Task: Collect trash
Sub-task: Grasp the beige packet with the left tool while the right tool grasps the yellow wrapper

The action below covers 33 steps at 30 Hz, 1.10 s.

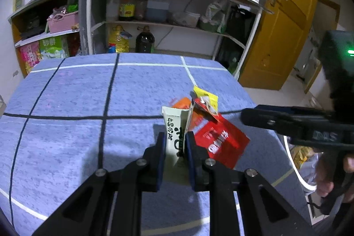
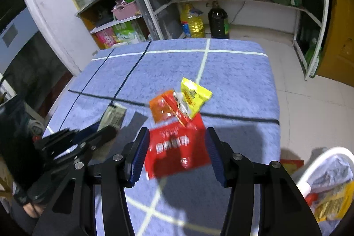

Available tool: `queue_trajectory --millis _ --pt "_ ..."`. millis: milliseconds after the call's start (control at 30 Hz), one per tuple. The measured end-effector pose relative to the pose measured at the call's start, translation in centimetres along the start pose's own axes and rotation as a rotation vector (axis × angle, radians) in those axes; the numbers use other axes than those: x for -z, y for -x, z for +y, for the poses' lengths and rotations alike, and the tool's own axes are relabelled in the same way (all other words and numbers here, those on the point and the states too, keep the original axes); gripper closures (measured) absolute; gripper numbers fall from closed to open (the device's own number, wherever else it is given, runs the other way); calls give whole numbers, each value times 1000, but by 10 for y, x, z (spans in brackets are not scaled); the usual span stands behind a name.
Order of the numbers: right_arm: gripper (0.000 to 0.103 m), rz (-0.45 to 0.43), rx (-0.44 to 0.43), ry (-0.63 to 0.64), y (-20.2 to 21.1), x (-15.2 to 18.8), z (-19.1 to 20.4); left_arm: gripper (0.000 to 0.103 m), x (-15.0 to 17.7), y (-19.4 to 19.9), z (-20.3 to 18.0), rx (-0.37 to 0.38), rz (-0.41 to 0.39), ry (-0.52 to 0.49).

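I have the pale green wrapper (image 1: pixel 174 136) clamped in my left gripper (image 1: pixel 175 143), lifted off the blue table (image 1: pixel 66 103). My right gripper (image 2: pixel 176 154) stands apart, the red packet (image 2: pixel 177 147) between its fingers but not pressed. Orange (image 2: pixel 160 108) and yellow (image 2: pixel 194 95) packets lie just beyond. Only the right view shows the white bin (image 2: pixel 318 169) with trash beside the table; the left view shows just its rim.
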State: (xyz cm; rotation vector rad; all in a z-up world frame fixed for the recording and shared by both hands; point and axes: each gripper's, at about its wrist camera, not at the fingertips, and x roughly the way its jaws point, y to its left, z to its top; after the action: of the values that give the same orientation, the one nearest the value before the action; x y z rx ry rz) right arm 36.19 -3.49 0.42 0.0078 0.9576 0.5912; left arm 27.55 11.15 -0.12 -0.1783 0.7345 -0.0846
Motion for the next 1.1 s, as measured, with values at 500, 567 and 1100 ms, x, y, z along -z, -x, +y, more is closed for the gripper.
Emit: queue_trajectory --millis 500,567,1100 --pt "50 84 54 -187 -76 -45 -18 84 -8 -4 26 -13 -21 28" --pt "51 101 75 -207 -81 -44 -20 84 -8 -3 25 -13 -18 32" --pt "76 71 33 -176 -56 -30 -29 84 -3 -6 13 -19 -4 9"
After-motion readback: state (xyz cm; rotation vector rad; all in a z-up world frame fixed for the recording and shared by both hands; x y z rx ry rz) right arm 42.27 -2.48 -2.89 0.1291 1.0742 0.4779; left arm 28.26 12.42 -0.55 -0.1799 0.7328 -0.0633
